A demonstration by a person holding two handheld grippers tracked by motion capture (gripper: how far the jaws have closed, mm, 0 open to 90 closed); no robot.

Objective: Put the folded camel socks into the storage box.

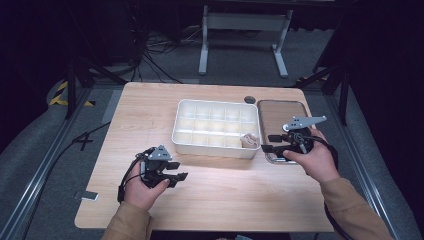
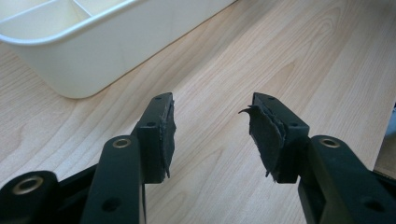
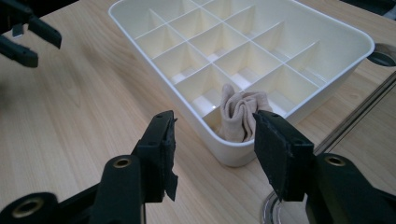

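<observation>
— Pale wooden desk (image 1: 210, 200), white plastic divided tray (image 1: 200, 145) mid-desk. Where's the beige rolled cloth (image 3: 240, 114)?
— Tucked in the tray's near-right corner compartment. Right gripper (image 3: 215, 140) and left gripper (image 2: 212, 135) are released, empty; back the right away without snagging it.

rolled cloth (image 3: 243, 114) in divided tray's (image 1: 187, 142) near right corner compartment, on table (image 1: 135, 115)
</observation>
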